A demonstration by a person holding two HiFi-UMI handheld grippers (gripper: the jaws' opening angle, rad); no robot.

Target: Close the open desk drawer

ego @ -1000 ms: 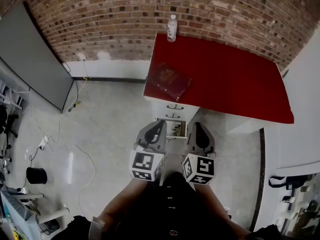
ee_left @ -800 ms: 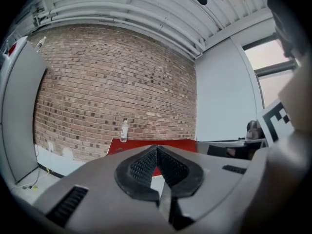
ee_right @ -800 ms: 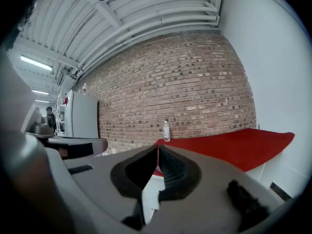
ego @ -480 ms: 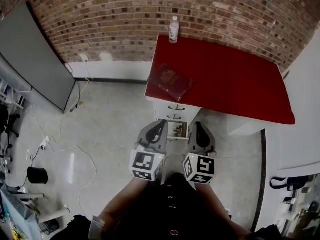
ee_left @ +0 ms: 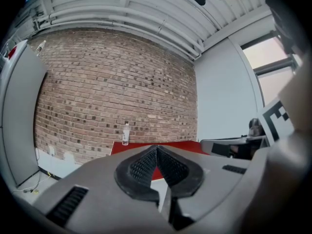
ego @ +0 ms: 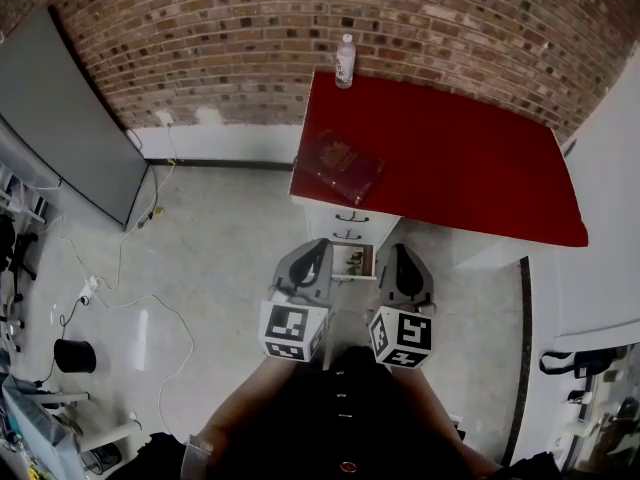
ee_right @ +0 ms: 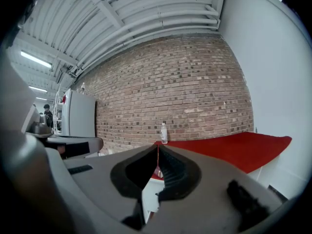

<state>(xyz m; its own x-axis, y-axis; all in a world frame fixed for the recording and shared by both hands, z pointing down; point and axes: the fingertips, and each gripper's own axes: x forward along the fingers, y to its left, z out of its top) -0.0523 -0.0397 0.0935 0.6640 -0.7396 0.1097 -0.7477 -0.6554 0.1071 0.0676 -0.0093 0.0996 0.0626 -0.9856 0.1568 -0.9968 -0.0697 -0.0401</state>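
Head view: the open white bottom drawer juts from the front left corner of the red-topped white desk, just ahead of both grippers. An off-centre push could skew or jam it, or a tip could slip inside. The left gripper and right gripper are held low, side by side, pointing at the desk. Left gripper view: jaws pressed together, empty. Right gripper view: jaws likewise closed on nothing

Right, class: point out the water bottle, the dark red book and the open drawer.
water bottle (ego: 345, 60): head view, mid body.
book (ego: 339, 164): head view, cover centre.
open drawer (ego: 352, 261): head view, its visible inside.
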